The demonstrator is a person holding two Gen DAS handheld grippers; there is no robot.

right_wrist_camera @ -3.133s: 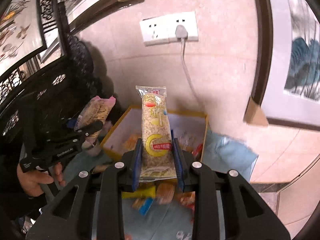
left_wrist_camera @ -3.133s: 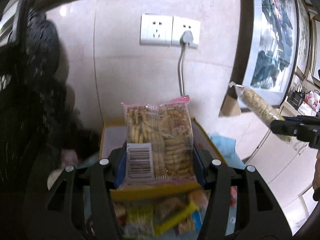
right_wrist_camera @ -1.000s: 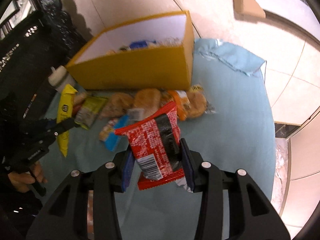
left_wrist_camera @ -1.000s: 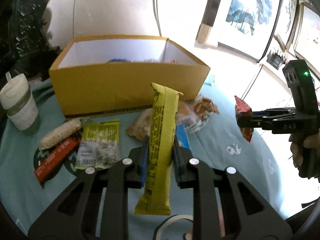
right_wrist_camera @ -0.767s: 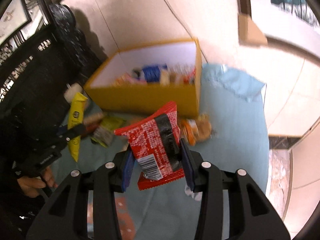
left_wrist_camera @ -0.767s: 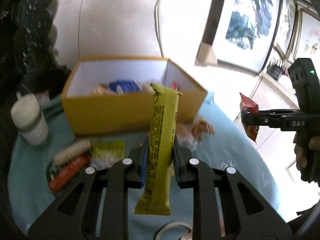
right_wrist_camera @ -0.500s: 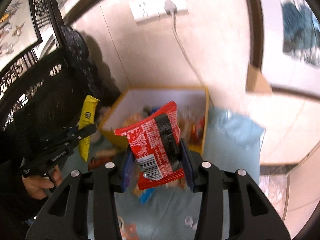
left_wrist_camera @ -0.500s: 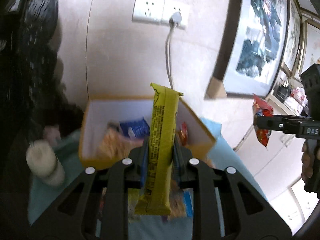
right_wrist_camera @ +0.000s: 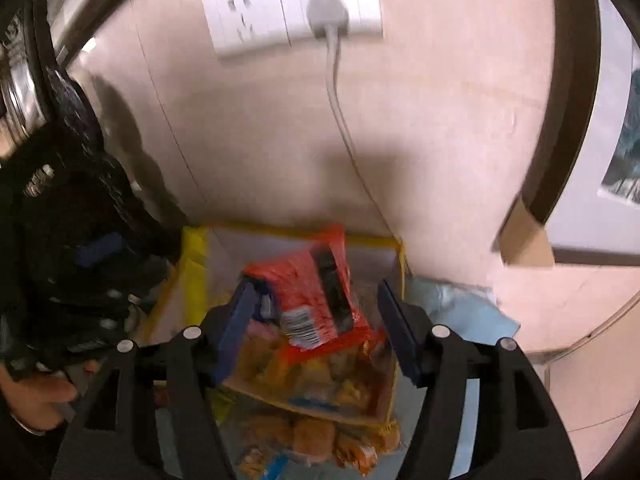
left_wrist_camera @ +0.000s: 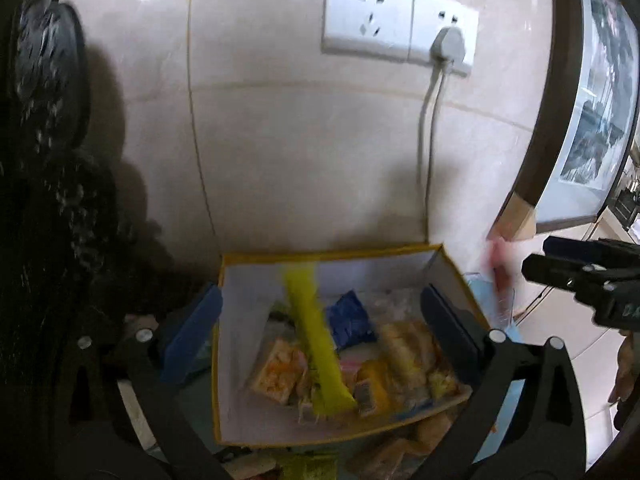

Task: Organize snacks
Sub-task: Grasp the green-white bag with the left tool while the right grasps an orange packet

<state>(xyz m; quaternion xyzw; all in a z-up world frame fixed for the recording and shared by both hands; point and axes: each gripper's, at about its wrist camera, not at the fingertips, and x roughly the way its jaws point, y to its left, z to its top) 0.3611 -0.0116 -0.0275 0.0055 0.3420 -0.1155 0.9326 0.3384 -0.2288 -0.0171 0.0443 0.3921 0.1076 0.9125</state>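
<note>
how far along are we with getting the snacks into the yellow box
Done: several packets already lie in the yellow box. In hand: both grippers are opening over it, the left gripper dropping a yellow bar, the right gripper a red packet. Left: loose snacks in front of the box.

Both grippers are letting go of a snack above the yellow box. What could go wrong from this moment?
The red snack bag drops tilted from the opening right gripper, close to the yellow box's near wall; it could catch the rim and land outside.

The yellow bar falls from the opening left gripper onto snacks already piled inside, so it may end leaning, not flat.

Both grippers hover close together and might bump.
</note>
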